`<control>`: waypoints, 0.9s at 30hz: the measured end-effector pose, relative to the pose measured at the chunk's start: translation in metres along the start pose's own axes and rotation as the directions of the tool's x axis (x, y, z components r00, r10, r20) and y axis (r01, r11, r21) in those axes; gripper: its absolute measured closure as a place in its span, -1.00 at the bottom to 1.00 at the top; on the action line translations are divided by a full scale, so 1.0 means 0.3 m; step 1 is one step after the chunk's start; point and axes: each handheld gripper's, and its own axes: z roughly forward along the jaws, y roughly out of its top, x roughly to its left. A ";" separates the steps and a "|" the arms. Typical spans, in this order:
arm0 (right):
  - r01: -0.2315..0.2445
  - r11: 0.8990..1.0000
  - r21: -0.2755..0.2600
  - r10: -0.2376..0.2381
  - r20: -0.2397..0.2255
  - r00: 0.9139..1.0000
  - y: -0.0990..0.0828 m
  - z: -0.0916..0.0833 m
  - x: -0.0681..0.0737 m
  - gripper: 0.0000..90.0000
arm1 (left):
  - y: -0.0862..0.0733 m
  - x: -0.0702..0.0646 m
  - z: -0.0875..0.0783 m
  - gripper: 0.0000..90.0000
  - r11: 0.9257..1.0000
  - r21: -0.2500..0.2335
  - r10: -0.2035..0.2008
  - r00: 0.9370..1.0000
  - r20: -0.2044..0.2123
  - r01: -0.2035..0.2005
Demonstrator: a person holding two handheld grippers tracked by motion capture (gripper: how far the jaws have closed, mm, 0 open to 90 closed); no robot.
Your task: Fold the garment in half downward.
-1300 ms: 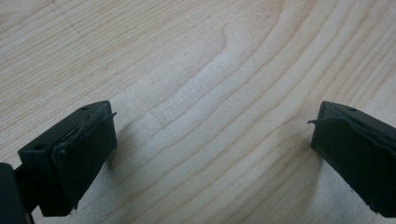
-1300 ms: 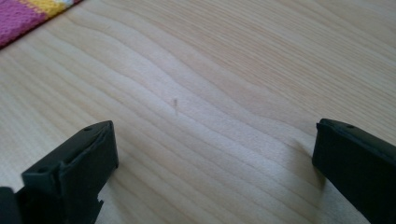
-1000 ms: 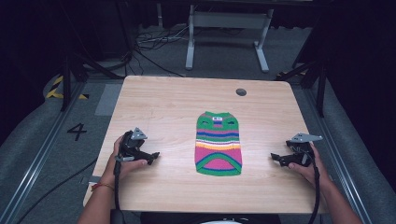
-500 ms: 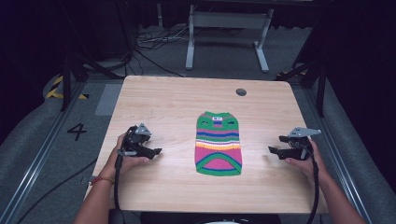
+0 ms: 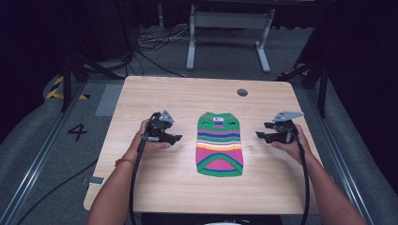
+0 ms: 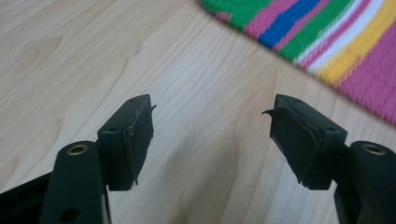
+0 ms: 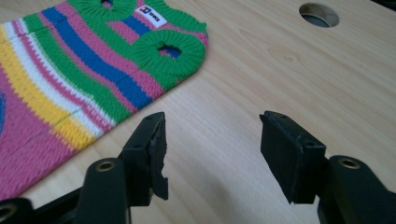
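A small knitted striped sweater (image 5: 218, 143), green, pink, blue, yellow and white, lies flat in the middle of the wooden table (image 5: 183, 98), neck end away from me. My left gripper (image 5: 177, 138) hovers just left of it, jaws open and empty, pointing toward its edge. In the left gripper view the sweater (image 6: 327, 42) fills the upper right beyond the open gripper (image 6: 210, 128). My right gripper (image 5: 258, 134) is to the sweater's right, open and empty. The right gripper view has the sweater (image 7: 79, 70) with its armhole and label at upper left, ahead of the gripper (image 7: 212, 144).
A round cable hole (image 5: 242, 92) sits in the table near its far edge, also in the right gripper view as the hole (image 7: 319, 14). A grey metal stand (image 5: 228, 33) and cables lie on the floor beyond the table.
Both grippers have moved inward toward the sweater, the left one rightward and the right one leftward. The sweater has not moved.
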 end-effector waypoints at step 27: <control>-0.042 0.999 0.004 0.042 -0.022 0.999 0.159 0.314 0.009 0.28 | 0.193 0.063 0.274 -0.05 0.996 -0.020 -0.092 0.996 -0.014 0.092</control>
